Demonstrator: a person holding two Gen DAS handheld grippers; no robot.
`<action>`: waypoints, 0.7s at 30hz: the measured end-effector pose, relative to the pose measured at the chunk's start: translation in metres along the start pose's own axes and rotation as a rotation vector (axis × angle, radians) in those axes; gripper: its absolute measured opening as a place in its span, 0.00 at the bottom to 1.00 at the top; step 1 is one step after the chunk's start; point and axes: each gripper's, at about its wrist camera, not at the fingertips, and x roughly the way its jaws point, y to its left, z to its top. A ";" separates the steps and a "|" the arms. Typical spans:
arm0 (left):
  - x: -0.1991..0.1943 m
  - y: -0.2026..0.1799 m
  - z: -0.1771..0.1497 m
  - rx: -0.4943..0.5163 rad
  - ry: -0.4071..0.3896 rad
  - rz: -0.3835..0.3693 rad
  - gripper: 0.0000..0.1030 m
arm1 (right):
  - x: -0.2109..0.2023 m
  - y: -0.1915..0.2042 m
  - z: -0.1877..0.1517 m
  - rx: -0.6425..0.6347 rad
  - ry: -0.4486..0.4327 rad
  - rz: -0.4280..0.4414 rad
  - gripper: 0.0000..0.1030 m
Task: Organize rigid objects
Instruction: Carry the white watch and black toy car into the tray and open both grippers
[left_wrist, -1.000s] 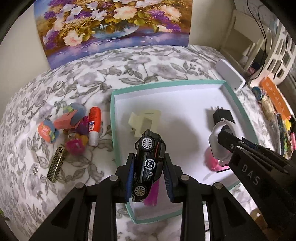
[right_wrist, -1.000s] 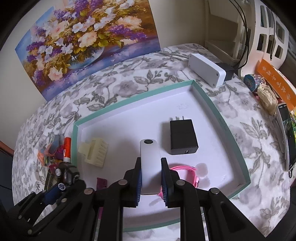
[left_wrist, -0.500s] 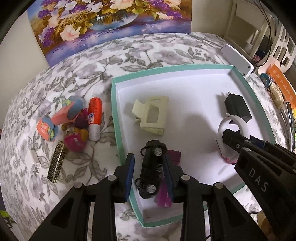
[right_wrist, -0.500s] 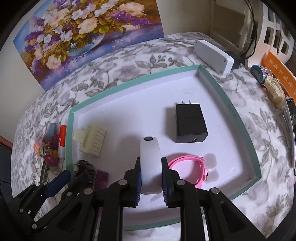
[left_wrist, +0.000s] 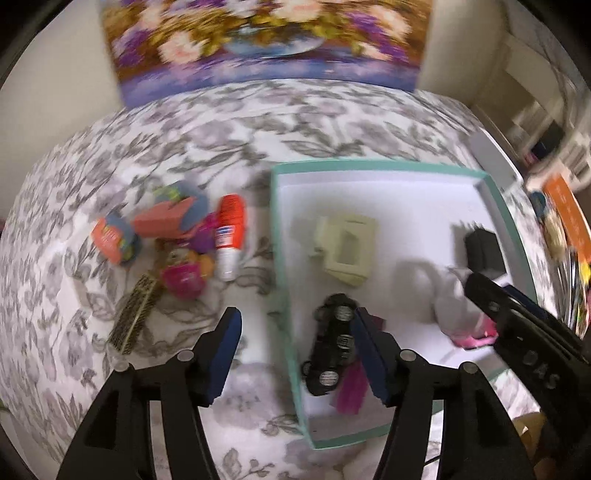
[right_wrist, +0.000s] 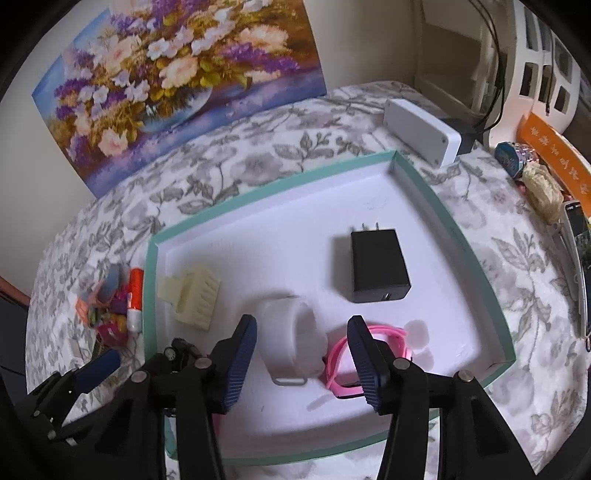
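In the tray (left_wrist: 495, 206), toy car (left_wrist: 332, 347) overturned — nose pointing away.

Left-wrist view motion-blurred; pink band (right_wrist: 364, 343) partly hidden behind right gripper (right_wrist: 303, 363).

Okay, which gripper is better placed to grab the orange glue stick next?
Left, probably. The left gripper is open, its jaws having just been opening, the toy car released in the tray, and the glue stick lies just outside. The right gripper hangs over the tray's far side.
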 end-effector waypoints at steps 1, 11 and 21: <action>0.001 0.005 0.001 -0.017 0.006 0.005 0.62 | -0.001 0.000 0.001 0.005 -0.005 0.001 0.54; 0.006 0.069 0.001 -0.226 0.043 0.083 0.75 | 0.006 0.006 -0.002 -0.036 0.016 -0.019 0.73; 0.010 0.127 -0.004 -0.372 0.056 0.166 0.90 | 0.013 0.012 -0.004 -0.072 0.031 -0.040 0.93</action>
